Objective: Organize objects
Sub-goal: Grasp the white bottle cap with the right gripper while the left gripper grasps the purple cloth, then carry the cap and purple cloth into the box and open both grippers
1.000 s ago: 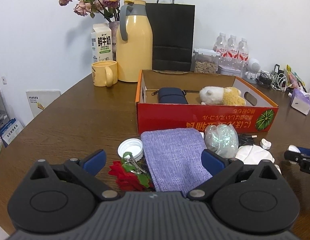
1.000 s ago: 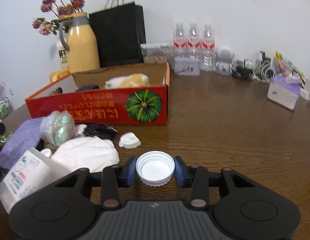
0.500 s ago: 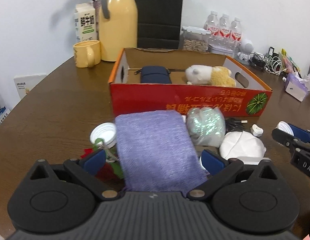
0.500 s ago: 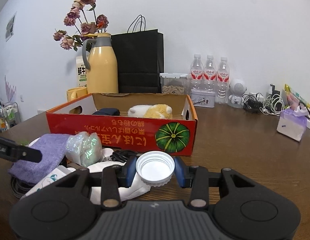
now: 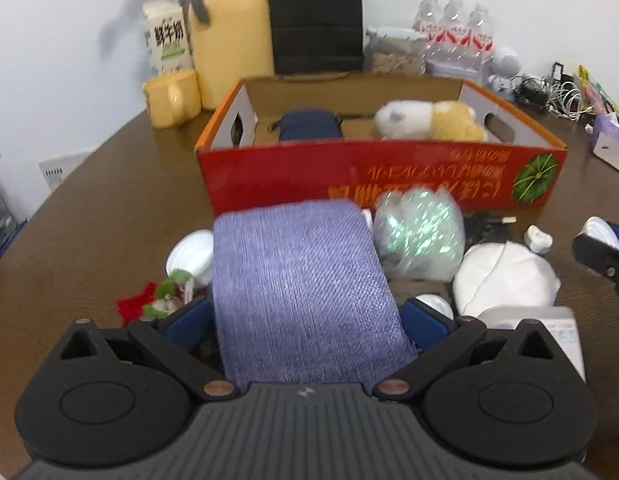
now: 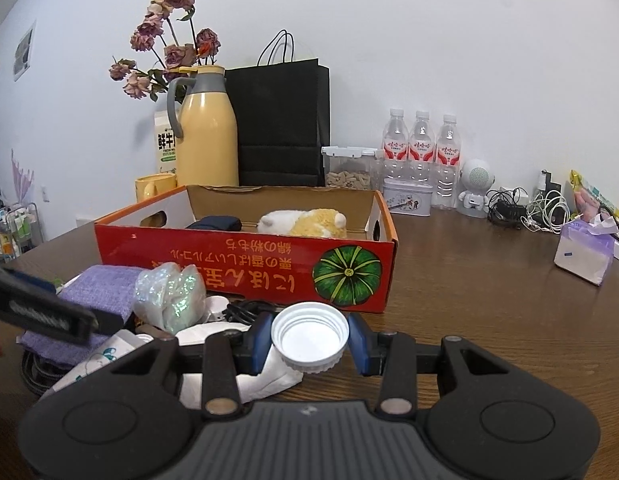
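Box (image 6: 245, 268): far of the cloth (image 5: 301, 292)
In box: pouch (image 5: 309, 130) left, plush toy (image 5: 425, 120) right
Thermos (image 6: 207, 128): behind box, left
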